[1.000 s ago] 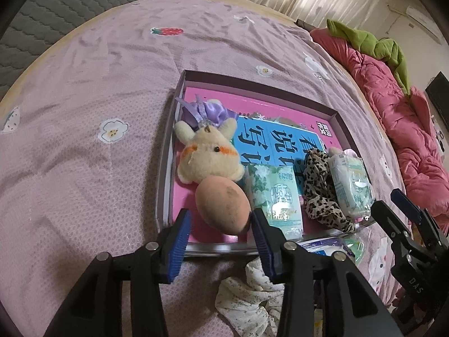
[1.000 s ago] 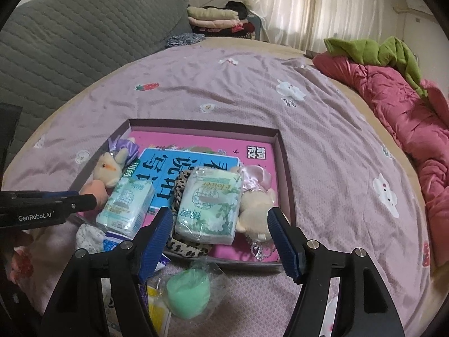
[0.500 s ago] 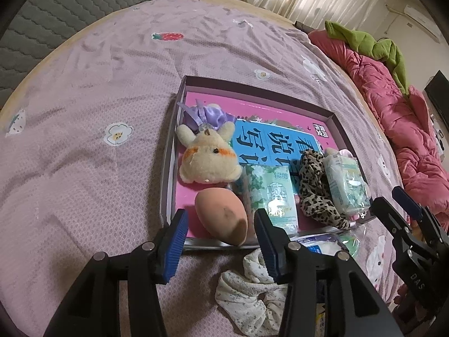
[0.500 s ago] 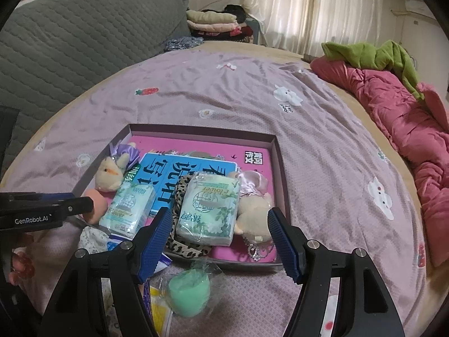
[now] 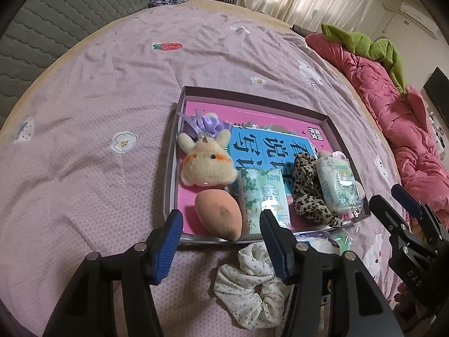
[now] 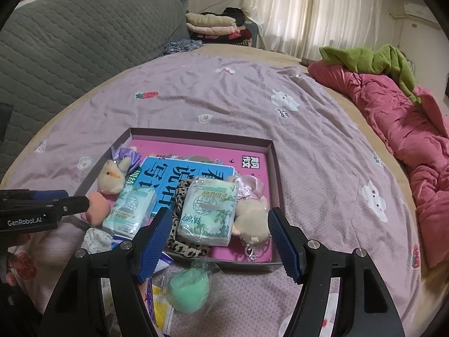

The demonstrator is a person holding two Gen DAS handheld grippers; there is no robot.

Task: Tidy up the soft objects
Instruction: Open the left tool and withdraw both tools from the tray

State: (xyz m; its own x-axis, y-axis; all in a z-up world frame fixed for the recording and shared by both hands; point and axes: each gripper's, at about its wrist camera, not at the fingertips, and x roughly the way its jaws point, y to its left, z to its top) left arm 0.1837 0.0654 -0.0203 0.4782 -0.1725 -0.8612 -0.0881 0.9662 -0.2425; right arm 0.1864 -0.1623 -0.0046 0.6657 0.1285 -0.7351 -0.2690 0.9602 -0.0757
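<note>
Two handheld grippers hover low over a bed covered in a mauve quilted spread. The left gripper has its blue-padded fingers spread apart and grasps nothing. Just beneath it, on the bedspread outside the box, lies a white floral scrunchie. The right gripper is likewise released, its fingers wide apart and holding nothing. Below it, on the bedspread near the box's near edge, sits a mint green sponge in clear wrapping, next to some flat packets that are partly hidden.

Just past both grippers rests a shallow box with a pink printed floor. In its near left corner lies a peach egg-shaped makeup sponge, its tip at the near wall. Touching it on the right is a green tissue pack. Further right along the near edge come a leopard-print scrunchie and a second tissue pack, which rests on that scrunchie. At the near right corner lies a pale plush toy with a pink satin bow. Behind the sponge, by the left wall, sits a cream plush bunny with a purple satin bow behind it.

Along the bed's far right edge, a pink quilt is heaped with a green blanket on top.
</note>
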